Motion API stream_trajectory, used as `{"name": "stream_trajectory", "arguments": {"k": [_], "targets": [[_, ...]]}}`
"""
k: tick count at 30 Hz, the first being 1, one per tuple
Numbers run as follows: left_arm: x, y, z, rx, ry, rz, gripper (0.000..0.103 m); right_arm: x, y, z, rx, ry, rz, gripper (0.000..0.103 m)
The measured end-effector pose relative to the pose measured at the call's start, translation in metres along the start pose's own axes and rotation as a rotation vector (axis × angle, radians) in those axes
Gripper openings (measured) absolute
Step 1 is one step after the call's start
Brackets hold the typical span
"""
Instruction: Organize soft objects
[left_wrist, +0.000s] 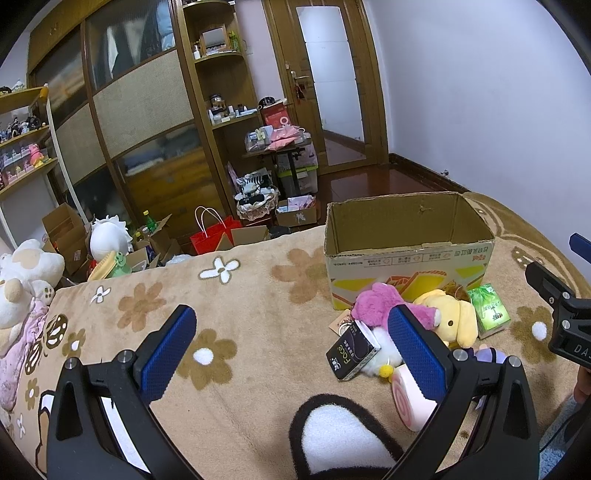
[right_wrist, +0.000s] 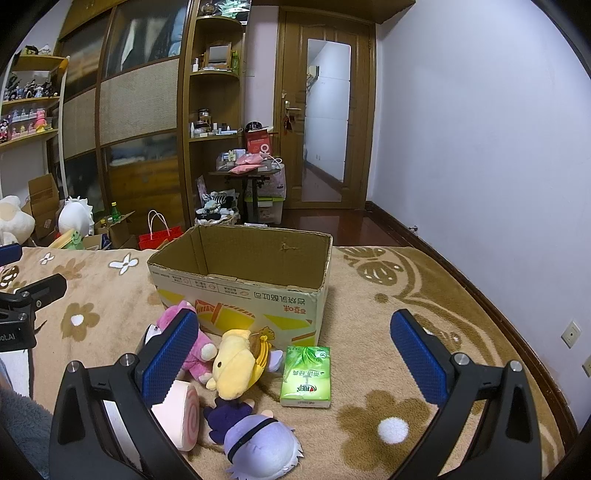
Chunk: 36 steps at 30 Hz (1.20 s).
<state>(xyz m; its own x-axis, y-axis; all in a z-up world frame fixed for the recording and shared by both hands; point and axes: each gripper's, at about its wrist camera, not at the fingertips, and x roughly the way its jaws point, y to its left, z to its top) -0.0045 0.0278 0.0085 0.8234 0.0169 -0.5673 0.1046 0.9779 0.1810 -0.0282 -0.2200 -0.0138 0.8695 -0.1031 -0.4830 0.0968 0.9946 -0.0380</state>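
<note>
Sorting not yet begun: cardboard box (right_wrist: 240, 266) at frame centre looks empty.
Left gripper (left_wrist: 291, 350) and right gripper (right_wrist: 295, 354) both gape, holding nothing; pink plush (right_wrist: 192, 347), yellow plush (right_wrist: 236, 373), purple doll (right_wrist: 258, 443) and tissue pack (right_wrist: 306, 376) lie before the box.

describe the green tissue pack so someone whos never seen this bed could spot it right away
Find the open cardboard box on the tan flowered blanket. In front of it lies a cluster of plush toys; the green tissue pack lies flat at the cluster's right edge, beside the yellow dog plush. It is the only bright green, flat, rectangular item there.
</note>
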Motion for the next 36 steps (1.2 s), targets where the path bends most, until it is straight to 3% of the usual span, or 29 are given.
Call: {"name": "stream_trajectory", "arguments": {"k": [11, 16, 36], "targets": [[0.008, -0.001, 0.005, 0.001, 0.06, -0.033, 0.103, 0.001, 0.005, -0.001, -0.011, 0.022, -0.004, 0.103], [0.025, -0.015, 0.008, -0.027, 0.131, -0.096, 0.103, 0.013, 0.014, -0.009, -0.021, 0.058, -0.014, 0.103], [0.098, -0.053, -0.009, -0.043, 0.436, -0.227, 0.102, 0.063, 0.002, -0.03, 0.021, 0.36, 0.076, 0.103]]}}
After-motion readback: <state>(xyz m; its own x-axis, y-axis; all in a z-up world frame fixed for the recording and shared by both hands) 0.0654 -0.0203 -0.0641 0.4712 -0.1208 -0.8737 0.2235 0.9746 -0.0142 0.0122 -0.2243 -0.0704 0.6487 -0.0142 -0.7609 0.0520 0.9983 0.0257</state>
